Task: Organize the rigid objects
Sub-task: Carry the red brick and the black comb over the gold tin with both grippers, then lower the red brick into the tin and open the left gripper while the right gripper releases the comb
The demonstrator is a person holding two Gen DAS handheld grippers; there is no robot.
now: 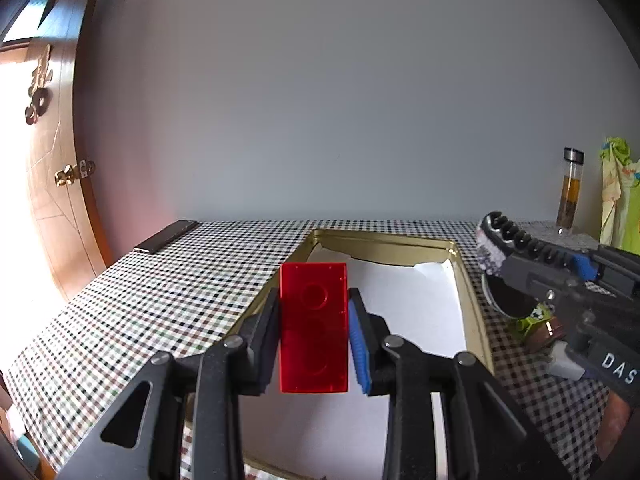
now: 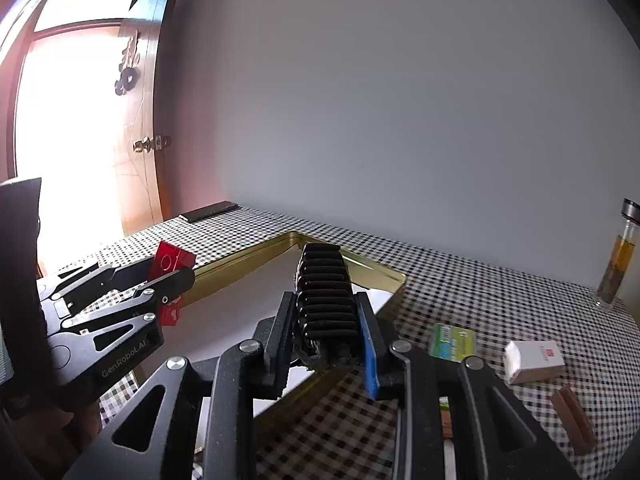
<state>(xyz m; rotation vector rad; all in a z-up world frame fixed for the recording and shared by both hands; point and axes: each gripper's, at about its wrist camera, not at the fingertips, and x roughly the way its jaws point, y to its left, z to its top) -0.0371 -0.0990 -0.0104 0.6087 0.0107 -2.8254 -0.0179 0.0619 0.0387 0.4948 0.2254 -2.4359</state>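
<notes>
Gold tin on the checked table, lined with white paper (otherwise bare). Left gripper clamps a red brick above its 9 o'clock rim. Right gripper clamps a black ribbed clip at 3 o'clock.

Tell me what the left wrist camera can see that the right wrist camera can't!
Only the left wrist view shows the flat face of the red block with its round studs, and colourful cloth at the far right.

Only the right wrist view shows the white box, the green packet and the brown stick on the checked cloth.

Both show the gold tin, the glass bottle, the door, the left gripper holding the red block, and the right gripper holding a black ribbed thing.
</notes>
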